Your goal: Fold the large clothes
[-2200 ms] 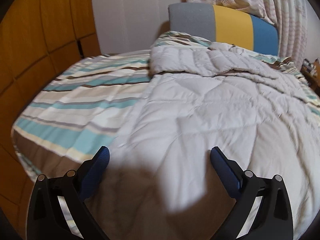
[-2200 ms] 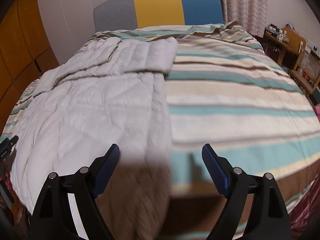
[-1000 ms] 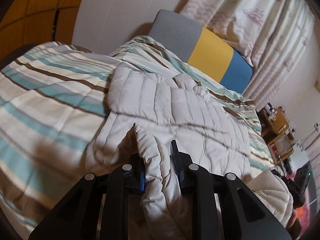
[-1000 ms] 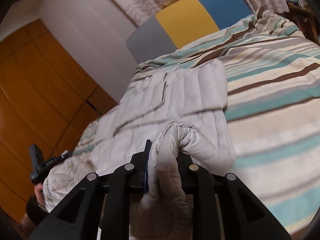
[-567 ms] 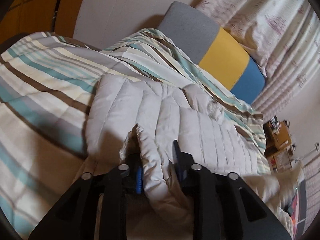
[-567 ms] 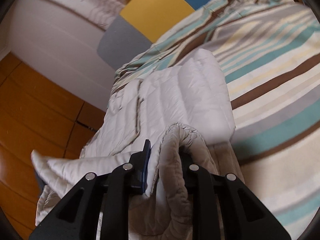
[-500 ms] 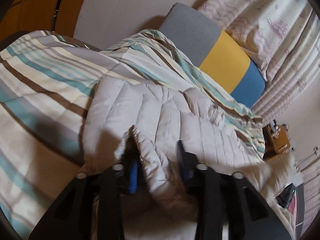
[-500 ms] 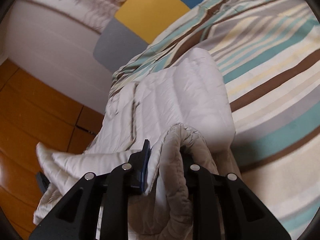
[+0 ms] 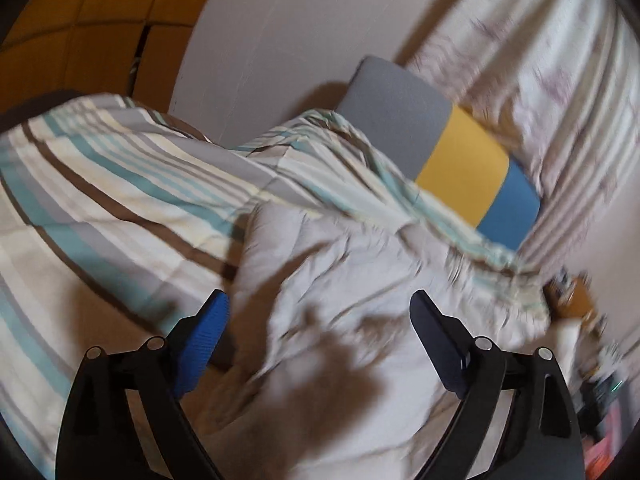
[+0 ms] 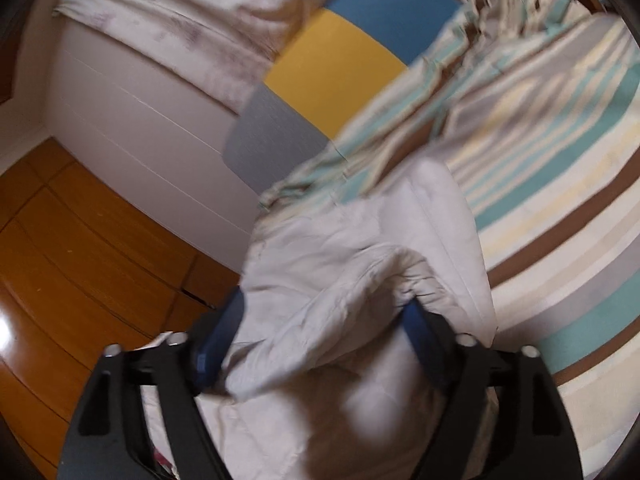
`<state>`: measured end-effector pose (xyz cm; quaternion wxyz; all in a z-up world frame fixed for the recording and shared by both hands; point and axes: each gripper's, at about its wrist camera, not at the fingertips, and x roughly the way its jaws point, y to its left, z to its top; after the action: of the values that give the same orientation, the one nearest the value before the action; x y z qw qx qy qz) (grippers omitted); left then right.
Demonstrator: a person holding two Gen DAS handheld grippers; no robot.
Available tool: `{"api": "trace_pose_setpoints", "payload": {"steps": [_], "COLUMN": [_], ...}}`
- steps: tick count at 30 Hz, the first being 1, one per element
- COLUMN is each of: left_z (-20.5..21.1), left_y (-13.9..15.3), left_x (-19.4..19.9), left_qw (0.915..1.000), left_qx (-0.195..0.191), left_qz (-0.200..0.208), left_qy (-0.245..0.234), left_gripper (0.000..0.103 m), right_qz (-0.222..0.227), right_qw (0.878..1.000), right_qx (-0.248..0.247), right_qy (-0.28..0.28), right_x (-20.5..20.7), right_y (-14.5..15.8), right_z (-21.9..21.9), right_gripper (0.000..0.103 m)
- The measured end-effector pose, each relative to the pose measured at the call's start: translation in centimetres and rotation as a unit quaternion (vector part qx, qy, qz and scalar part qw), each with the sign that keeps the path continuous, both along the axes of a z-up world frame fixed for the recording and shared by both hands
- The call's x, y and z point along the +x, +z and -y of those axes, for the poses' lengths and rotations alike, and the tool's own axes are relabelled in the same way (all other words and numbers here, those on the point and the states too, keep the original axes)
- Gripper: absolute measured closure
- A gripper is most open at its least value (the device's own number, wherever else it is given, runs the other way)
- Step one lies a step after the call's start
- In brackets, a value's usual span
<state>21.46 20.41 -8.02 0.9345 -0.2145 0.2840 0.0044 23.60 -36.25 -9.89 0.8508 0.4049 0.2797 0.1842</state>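
A pale grey quilted coat (image 9: 360,288) lies on the striped bedspread (image 9: 100,200), its near half folded up over the far half. My left gripper (image 9: 320,312) is open and empty just above the coat's near left part. In the right wrist view the coat (image 10: 360,272) bulges up between the jaws of my right gripper (image 10: 324,316), which stand wide apart with the fabric loose between them. Both views are blurred.
A grey, yellow and blue headboard (image 9: 440,140) stands at the bed's far end under patterned curtains (image 9: 540,80). Orange wooden cupboards (image 10: 80,260) line the left side. A small wooden table (image 9: 576,304) with clutter stands past the bed's right side.
Both grippers carried the coat's near edge toward the headboard. They were shut on the fabric half a second ago and have now opened, letting it drop.
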Motion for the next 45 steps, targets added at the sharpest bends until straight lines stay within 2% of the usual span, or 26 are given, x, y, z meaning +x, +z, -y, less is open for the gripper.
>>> {"api": "trace_pose_setpoints", "payload": {"steps": [1, 3, 5, 9, 11, 12, 16, 17, 19, 22, 30, 34, 36, 40, 43, 45], "left_z": [0.2, 0.5, 0.9, 1.7, 2.2, 2.6, 3.7, 3.8, 4.2, 4.6, 5.8, 6.5, 6.8, 6.6, 6.0, 6.3], "left_y": [-0.4, -1.4, -2.7, -4.4, -5.2, -5.5, -5.8, -5.7, -5.7, -5.8, -5.7, -5.5, -5.3, -3.8, -1.4, 0.1], "left_x": [-0.5, -1.3, -2.0, -1.4, -0.7, -0.5, -1.1, -1.5, -2.5, -4.4, -12.2, -16.5, -18.1, -20.4, -21.5, -21.3], "left_qw": [0.9998, 0.9987, 0.9969, 0.9962, 0.9952, 0.9946, 0.9911, 0.9903, 0.9882, 0.9864, 0.9839, 0.9833, 0.9838, 0.9880, 0.9925, 0.9922], "left_qx": [0.018, 0.045, 0.067, 0.046, 0.033, 0.039, 0.063, 0.066, 0.069, 0.068, 0.055, 0.046, 0.045, 0.058, 0.066, 0.068], "left_qz": [-0.003, -0.016, -0.028, -0.059, -0.079, -0.087, -0.102, -0.103, -0.107, -0.110, -0.109, -0.107, -0.103, -0.074, -0.024, 0.008], "left_qy": [-0.005, -0.017, -0.030, -0.045, -0.047, -0.041, -0.059, -0.066, -0.085, -0.101, -0.130, -0.140, -0.140, -0.122, -0.100, -0.104], "left_gripper": [0.009, 0.008, 0.008, 0.008, 0.018, 0.020, 0.047, 0.052, 0.057, 0.059, 0.059, 0.059, 0.054, 0.026, 0.018, 0.013], "right_qz": [0.007, 0.017, 0.013, -0.058, -0.100, -0.110, -0.114, -0.115, -0.117, -0.115, -0.114, -0.117, -0.118, -0.089, -0.049, -0.030], "right_qw": [1.000, 0.998, 0.996, 0.990, 0.985, 0.985, 0.980, 0.981, 0.982, 0.982, 0.980, 0.981, 0.980, 0.977, 0.976, 0.970], "right_qx": [-0.010, -0.052, -0.086, -0.130, -0.139, -0.131, -0.155, -0.149, -0.140, -0.137, -0.135, -0.119, -0.126, -0.173, -0.197, -0.224], "right_qy": [-0.007, -0.036, -0.032, 0.001, 0.019, 0.026, 0.040, 0.045, 0.051, 0.061, 0.092, 0.095, 0.100, 0.089, 0.082, 0.086], "right_x": [-0.5, -1.9, -2.9, -1.5, -0.6, -0.2, -0.3, -0.6, -1.2, -2.8, -10.2, -14.9, -16.5, -17.9, -18.4, -18.2], "right_y": [0.2, 0.7, 0.2, -2.5, -4.0, -4.6, -4.7, -4.7, -4.7, -4.4, -3.9, -3.8, -3.4, -1.3, 0.6, 1.4], "right_z": [0.1, 0.3, 0.6, -0.7, -1.8, -2.2, -3.9, -3.9, -3.5, -2.9, -0.3, 1.8, 2.3, 1.9, 1.8, 1.6], "right_gripper": [0.002, 0.002, 0.002, 0.002, 0.002, 0.004, 0.042, 0.046, 0.057, 0.063, 0.064, 0.064, 0.062, 0.028, 0.020, 0.013]}}
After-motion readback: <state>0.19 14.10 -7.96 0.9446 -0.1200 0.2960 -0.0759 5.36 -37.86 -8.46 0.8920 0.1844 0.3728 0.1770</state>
